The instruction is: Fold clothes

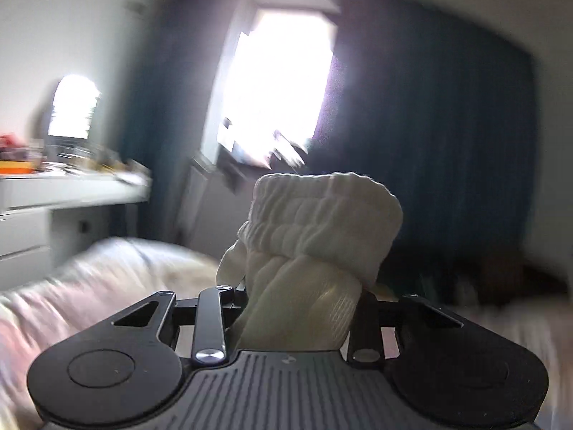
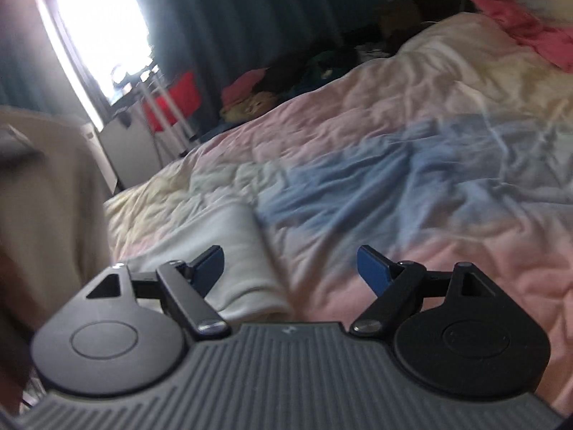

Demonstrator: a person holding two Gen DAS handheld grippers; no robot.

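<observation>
My left gripper [image 1: 302, 297] is shut on a cream-white ribbed garment [image 1: 315, 236], bunched and rolled, with an elastic band on top; it stands up between the jaws, held above the bed. The fingertips are hidden by the cloth. My right gripper [image 2: 290, 265] is open and empty, its blue pads [image 2: 372, 268] spread wide just above the bed. A folded white cloth [image 2: 229, 251] lies on the duvet under and behind its left finger.
The bed's pink, blue and cream duvet [image 2: 394, 165] fills the right wrist view. A pink garment [image 2: 526, 28] lies at its far corner. Dark clothes [image 2: 308, 68] are piled beyond the bed. A white desk [image 1: 53, 190] with clutter stands left, a bright window [image 1: 275, 82] behind.
</observation>
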